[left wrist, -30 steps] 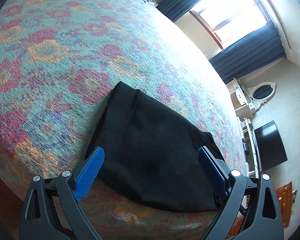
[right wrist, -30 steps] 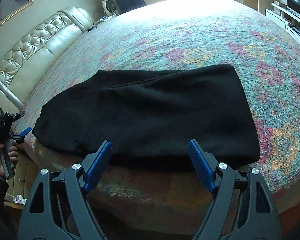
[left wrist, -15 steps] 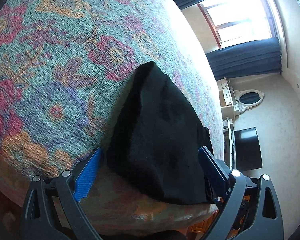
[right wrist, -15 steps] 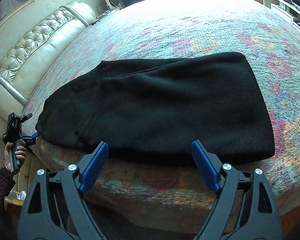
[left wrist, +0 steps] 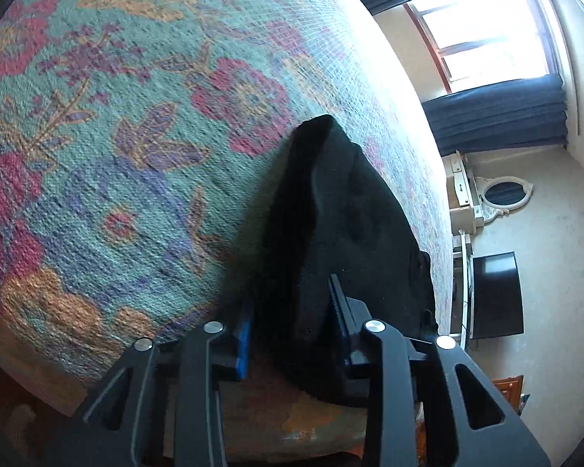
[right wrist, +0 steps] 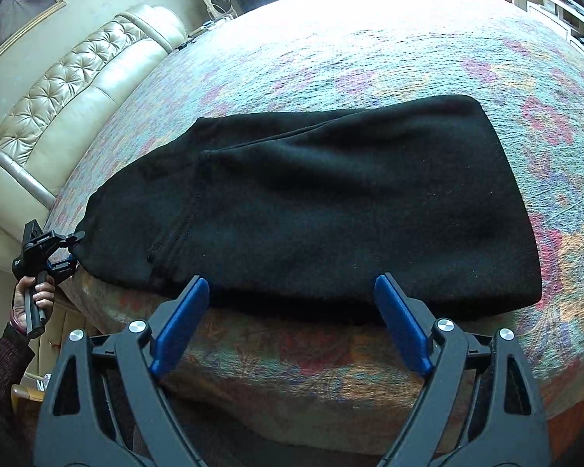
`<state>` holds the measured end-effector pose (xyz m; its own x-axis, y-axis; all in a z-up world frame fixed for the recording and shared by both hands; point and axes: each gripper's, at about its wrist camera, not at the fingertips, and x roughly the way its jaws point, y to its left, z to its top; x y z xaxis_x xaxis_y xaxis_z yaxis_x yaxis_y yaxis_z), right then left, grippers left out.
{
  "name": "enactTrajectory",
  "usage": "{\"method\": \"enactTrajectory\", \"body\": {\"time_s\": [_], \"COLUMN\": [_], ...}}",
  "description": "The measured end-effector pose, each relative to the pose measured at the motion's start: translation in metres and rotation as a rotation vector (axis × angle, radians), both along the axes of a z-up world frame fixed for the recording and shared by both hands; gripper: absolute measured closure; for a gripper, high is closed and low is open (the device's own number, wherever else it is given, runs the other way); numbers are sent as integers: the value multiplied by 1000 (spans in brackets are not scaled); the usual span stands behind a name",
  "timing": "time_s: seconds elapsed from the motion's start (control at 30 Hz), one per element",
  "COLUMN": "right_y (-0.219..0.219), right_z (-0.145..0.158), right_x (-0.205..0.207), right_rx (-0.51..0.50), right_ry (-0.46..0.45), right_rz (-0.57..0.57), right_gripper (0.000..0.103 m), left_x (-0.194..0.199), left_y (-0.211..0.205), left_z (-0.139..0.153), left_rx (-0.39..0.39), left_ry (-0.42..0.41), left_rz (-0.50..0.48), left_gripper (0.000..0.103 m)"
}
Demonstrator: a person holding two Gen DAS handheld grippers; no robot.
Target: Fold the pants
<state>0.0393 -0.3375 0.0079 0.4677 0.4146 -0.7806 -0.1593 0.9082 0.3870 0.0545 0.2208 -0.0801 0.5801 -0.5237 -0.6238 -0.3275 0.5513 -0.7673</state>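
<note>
Left wrist view: the left hand-held gripper (left wrist: 292, 334) is clamped on the near end of the black pants (left wrist: 346, 229), right at the edge of the bed (left wrist: 136, 155). The fabric bunches up into a ridge between the blue fingers (left wrist: 244, 344) and runs away across the flowery bedspread. Off to the right there's a bright window (left wrist: 486, 39) with dark curtains (left wrist: 498, 116), a white oval mirror (left wrist: 504, 192) and a dark TV screen (left wrist: 494, 295).

Right wrist view: the right hand-held gripper (right wrist: 292, 323) has its fingers spread wide apart, holding nothing, hovering just off the bed edge in front of the pants (right wrist: 331, 202). They lie folded in a long flat band along the near edge. At the far left end you can see the left hand-held gripper (right wrist: 72, 251) pinching the corner, with the person's left hand (right wrist: 33, 299) around its handle. A tufted cream headboard (right wrist: 70, 97) sits behind.
</note>
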Motion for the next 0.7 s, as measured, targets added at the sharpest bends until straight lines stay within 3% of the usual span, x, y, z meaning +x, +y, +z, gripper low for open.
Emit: {"method": "enactTrajectory", "body": {"time_s": [0.1,0.2,0.43,0.57,0.7], "right_y": [0,1,-1,-6,-10], "right_z": [-2,-2,-1,2,7], "right_x": [1,1,1,0,-1], "right_rx": [0,-1,11,36,75], "right_ry": [2,0,-2,-1,-6], "right_rz": [-1,-1,-6,-10,-16], "right_gripper": [16,16,16,16,16], "left_x": [0,2,7,12,32], "left_y": [5,1,-55,-122,-194], "left_z": [-2,13,103,148,176], "left_rx": [-82,-80,80,199,252], "left_ry": [-5,-31,-216,-311,-353], "left_rz": [17,27,-60,-159,-259], "left_gripper": [84,87,87,87,87]}}
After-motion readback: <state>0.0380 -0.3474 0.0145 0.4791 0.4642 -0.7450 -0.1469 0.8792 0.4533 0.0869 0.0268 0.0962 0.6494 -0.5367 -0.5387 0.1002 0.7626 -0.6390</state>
